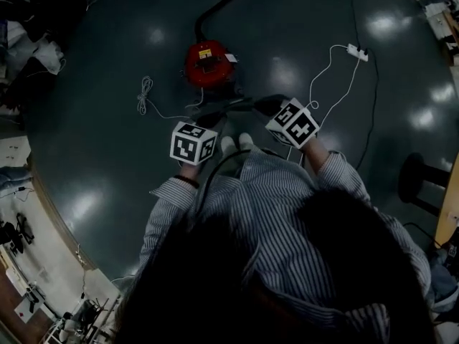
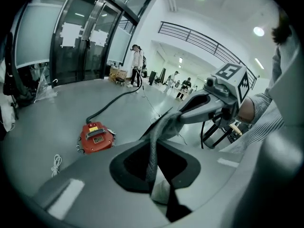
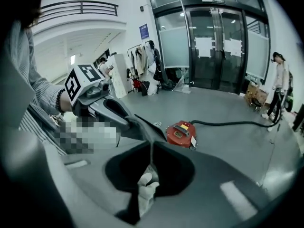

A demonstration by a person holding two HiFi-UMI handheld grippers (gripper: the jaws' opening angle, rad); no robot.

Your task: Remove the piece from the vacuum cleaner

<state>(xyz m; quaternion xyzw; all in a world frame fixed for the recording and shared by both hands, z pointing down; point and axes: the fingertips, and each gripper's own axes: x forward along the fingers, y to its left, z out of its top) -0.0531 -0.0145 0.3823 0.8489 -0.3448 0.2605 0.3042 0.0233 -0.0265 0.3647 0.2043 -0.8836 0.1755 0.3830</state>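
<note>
- Left gripper [image 2: 154,136]: the jaws are pulled in narrow and pinching one end of a floppy grey piece [image 2: 152,156]. The piece runs up out of the tips and across to the other tool.
- Right gripper [image 3: 151,145]: same deal, jaws nearly together on the far end of that piece, which looks like a thin dark strip from its own view.
- So the piece is strung between the two sets of tips, just in front of the person and up off the floor.
- The red vacuum cleaner [image 1: 208,61] sits on the floor well beyond and below both sets of tips. I can't see anything linking it to the piece, and its black hose [image 1: 222,6] trails off the far side.
- My read: the removal itself looks basically done. What's left is probably just setting the piece down somewhere, but I can't tell where.
</note>
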